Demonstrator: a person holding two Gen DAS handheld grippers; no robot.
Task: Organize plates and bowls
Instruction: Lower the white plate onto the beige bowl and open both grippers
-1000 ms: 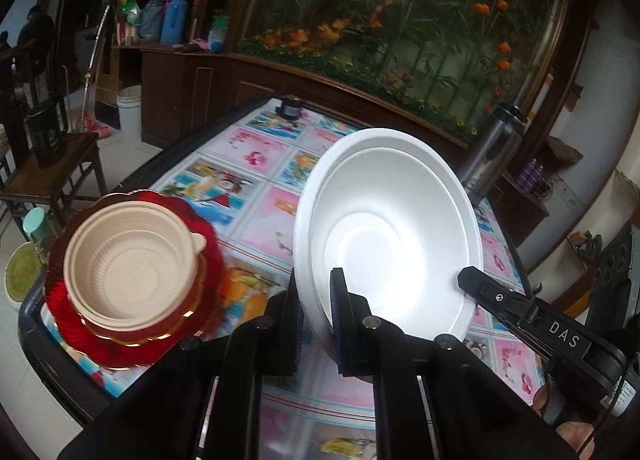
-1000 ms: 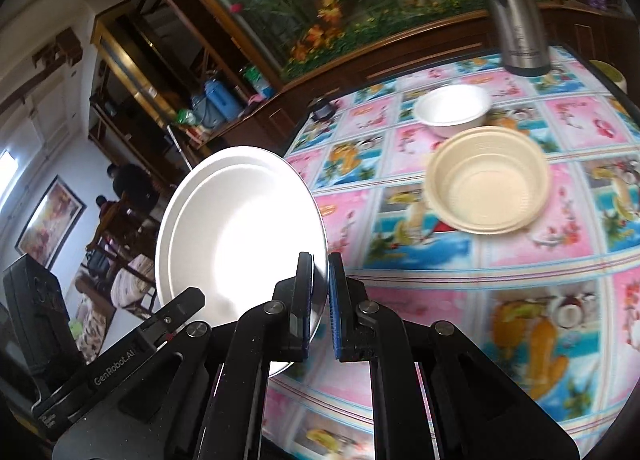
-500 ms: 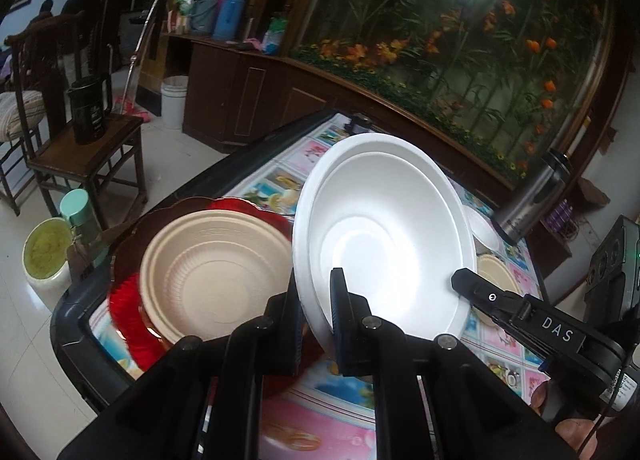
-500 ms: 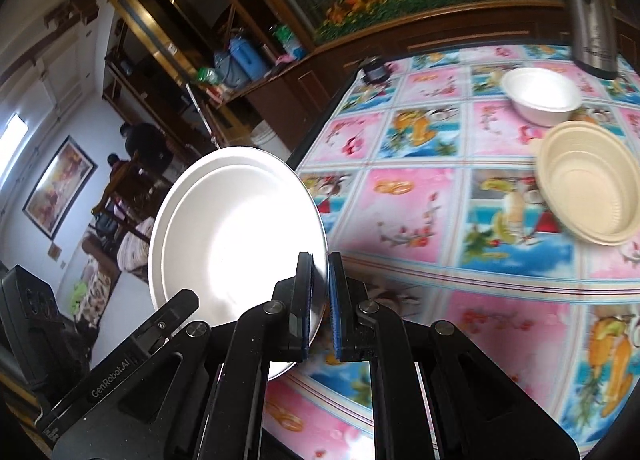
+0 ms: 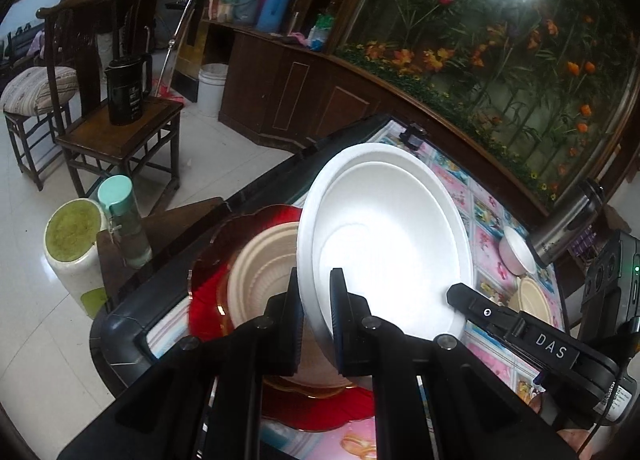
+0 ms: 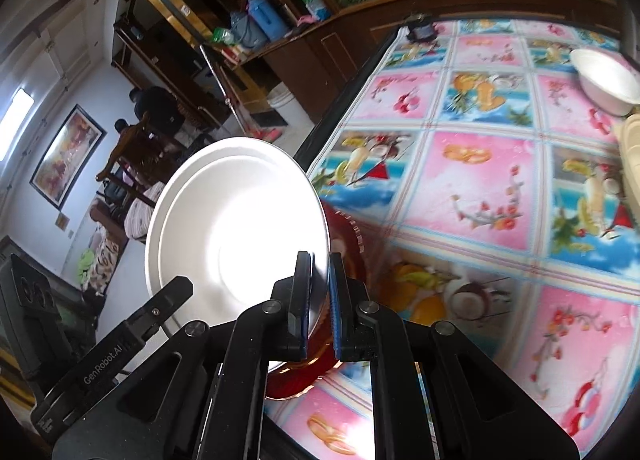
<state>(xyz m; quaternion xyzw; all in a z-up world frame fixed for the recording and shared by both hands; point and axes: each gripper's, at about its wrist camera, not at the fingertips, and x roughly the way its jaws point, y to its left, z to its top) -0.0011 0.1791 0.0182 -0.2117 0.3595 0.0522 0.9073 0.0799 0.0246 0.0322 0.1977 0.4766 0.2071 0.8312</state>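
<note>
Gripping 1 large round white foam plate (image 5: 384, 236) by opposite rim edges, my left tongs (image 5: 314, 316) and right tongs (image 6: 318, 300) are both clenched on it, tilted at frame centre. Left of it, low in the left view, 1 beige ribbed plastic bowl (image 5: 260, 280) sits on 1 scalloped red plate (image 5: 208, 292). At the far right lie 1 small white bowl (image 5: 516, 250) and 1 more beige bowl (image 5: 534, 298).

Left gripper (image 5: 314, 312) clamped on the white plate's (image 5: 384, 236) near rim, right gripper (image 6: 319, 300) pinched on its opposite edge — both held it tilted up.
</note>
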